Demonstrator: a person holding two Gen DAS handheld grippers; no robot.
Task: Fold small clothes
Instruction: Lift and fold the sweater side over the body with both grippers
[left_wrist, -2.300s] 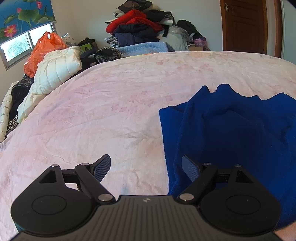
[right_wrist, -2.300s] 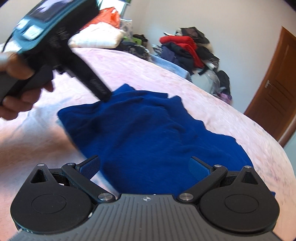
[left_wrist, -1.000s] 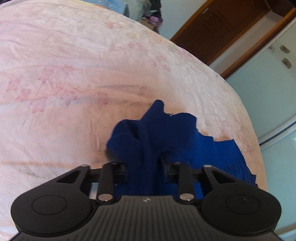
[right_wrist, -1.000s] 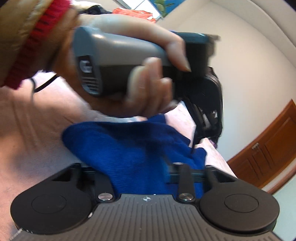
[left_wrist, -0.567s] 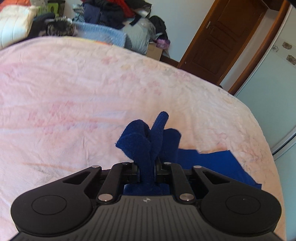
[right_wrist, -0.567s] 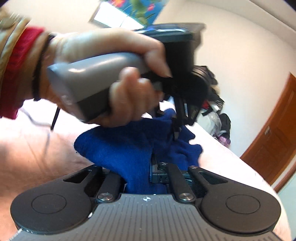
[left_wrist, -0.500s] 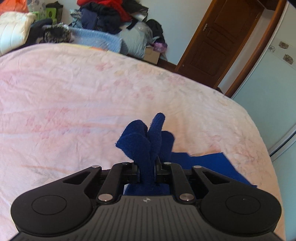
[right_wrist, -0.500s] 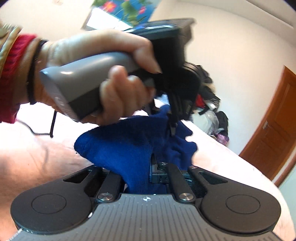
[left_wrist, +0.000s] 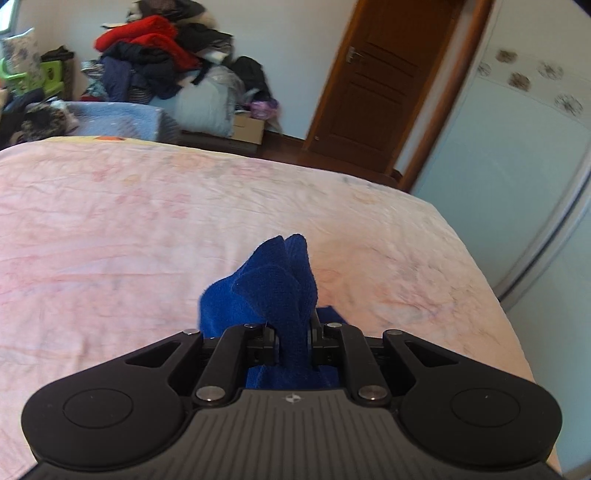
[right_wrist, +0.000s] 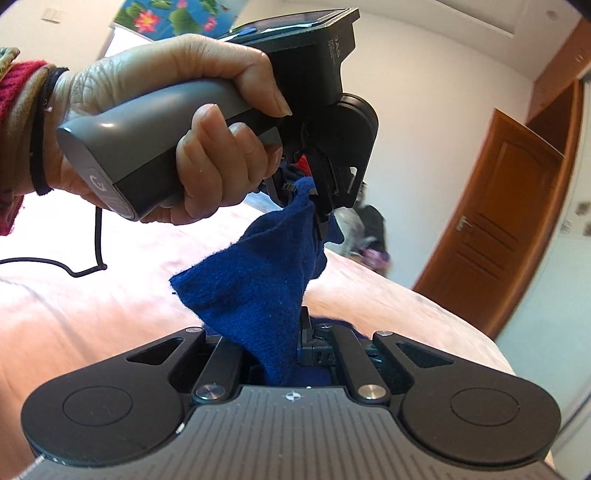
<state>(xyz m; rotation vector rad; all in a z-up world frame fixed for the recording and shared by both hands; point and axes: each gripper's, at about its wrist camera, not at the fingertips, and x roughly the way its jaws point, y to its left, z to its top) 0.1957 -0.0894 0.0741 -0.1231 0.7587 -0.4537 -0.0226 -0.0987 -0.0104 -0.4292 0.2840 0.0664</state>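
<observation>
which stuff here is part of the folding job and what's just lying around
Job: blue cloth, clamped in the left gripper and the right gripper; bed beneath.

Lying about: clothes pile, cardboard box, green stool, door.

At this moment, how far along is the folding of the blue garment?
Early stage. Done: both claws have gripped the blue garment. In hand: left claw and right claw hold it raised above the pink bedsheet. Left: no neat fold is visible yet; it needs laying down and folding.
</observation>
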